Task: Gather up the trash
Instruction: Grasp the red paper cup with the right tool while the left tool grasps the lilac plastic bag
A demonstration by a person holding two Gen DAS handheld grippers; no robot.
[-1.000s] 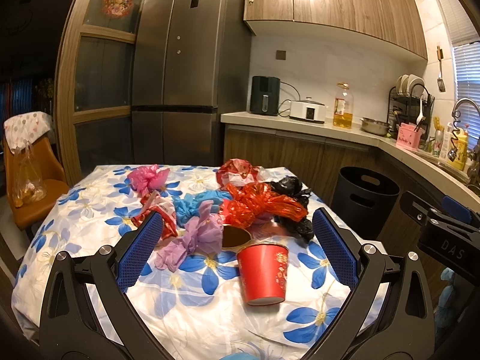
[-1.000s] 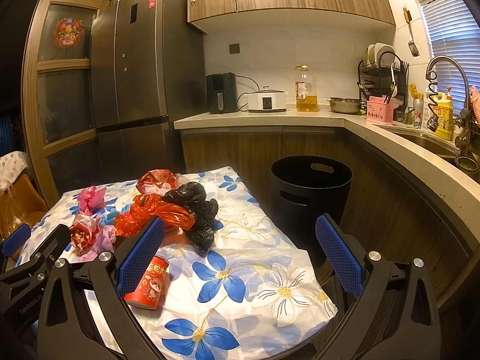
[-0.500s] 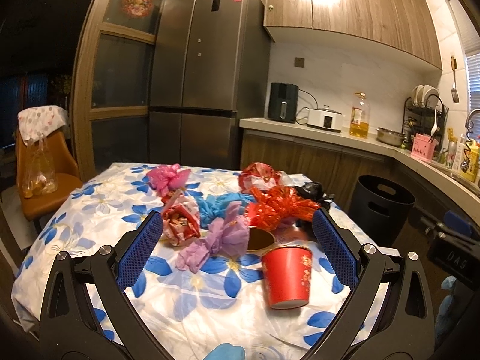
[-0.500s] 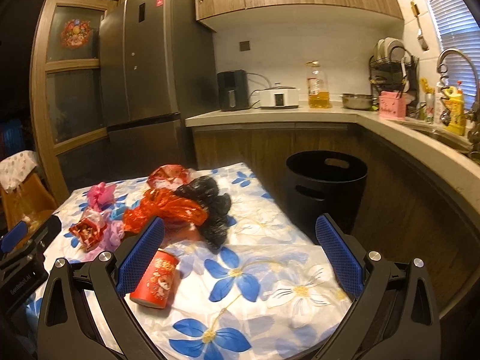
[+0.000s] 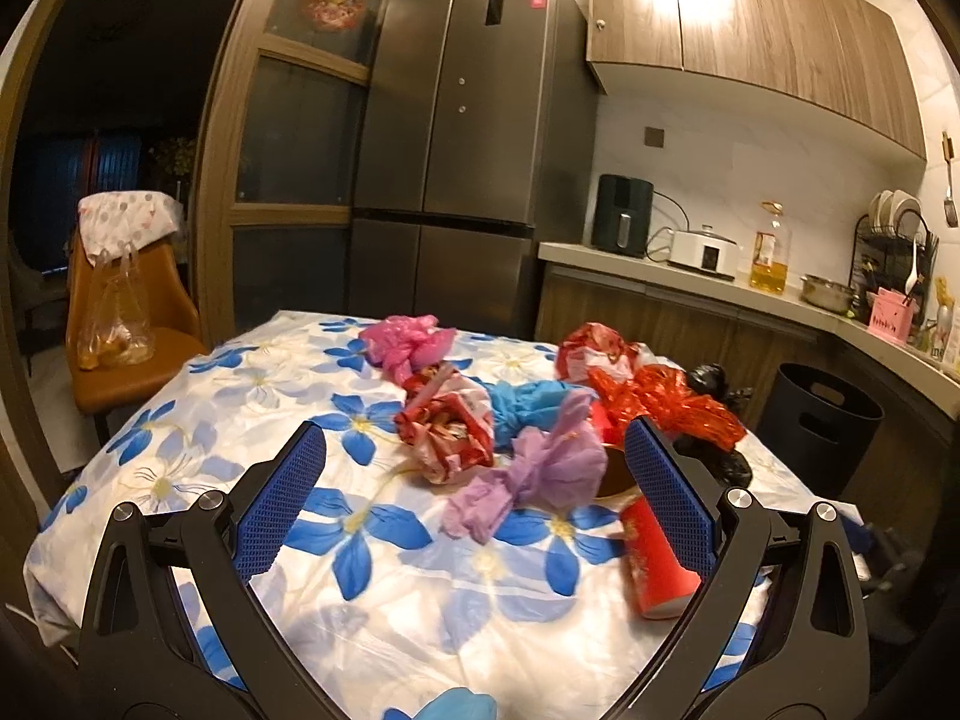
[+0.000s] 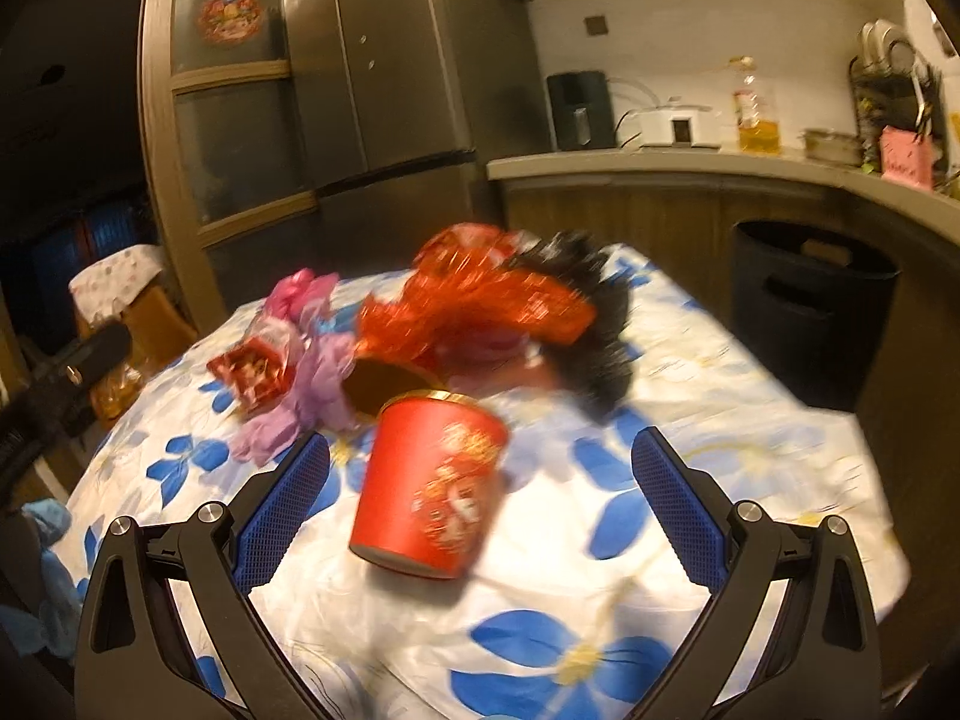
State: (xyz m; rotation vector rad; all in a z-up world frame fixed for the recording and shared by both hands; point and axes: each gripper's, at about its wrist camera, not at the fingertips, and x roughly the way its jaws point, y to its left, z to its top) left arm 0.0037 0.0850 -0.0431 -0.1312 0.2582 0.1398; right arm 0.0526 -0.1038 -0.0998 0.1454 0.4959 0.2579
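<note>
A red paper cup (image 6: pixel 429 483) lies on its side on the flowered tablecloth (image 6: pixel 750 468); it also shows in the left wrist view (image 5: pixel 657 558). My right gripper (image 6: pixel 480 498) is open with the cup between its fingers, apart from both pads. My left gripper (image 5: pixel 474 504) is open and empty, facing a lilac wrapper (image 5: pixel 534 474) and a red-and-white wrapper (image 5: pixel 447 426). Behind lie pink (image 5: pixel 408 342), blue (image 5: pixel 528 399), red (image 5: pixel 666 399) and black (image 5: pixel 714 384) crumpled bags. A black trash bin (image 6: pixel 810 306) stands on the floor right of the table (image 5: pixel 825 426).
A second cup or lid with a brown inside (image 6: pixel 384 390) lies behind the red cup. An orange chair (image 5: pixel 120 336) with a bag stands at the left. A fridge (image 5: pixel 474 180) and a kitchen counter (image 5: pixel 690 276) stand behind the table.
My right gripper has swung left and come close to the red cup, which now lies between its fingers. My left gripper has shifted left, toward the wrappers. The right view is blurred by motion.
</note>
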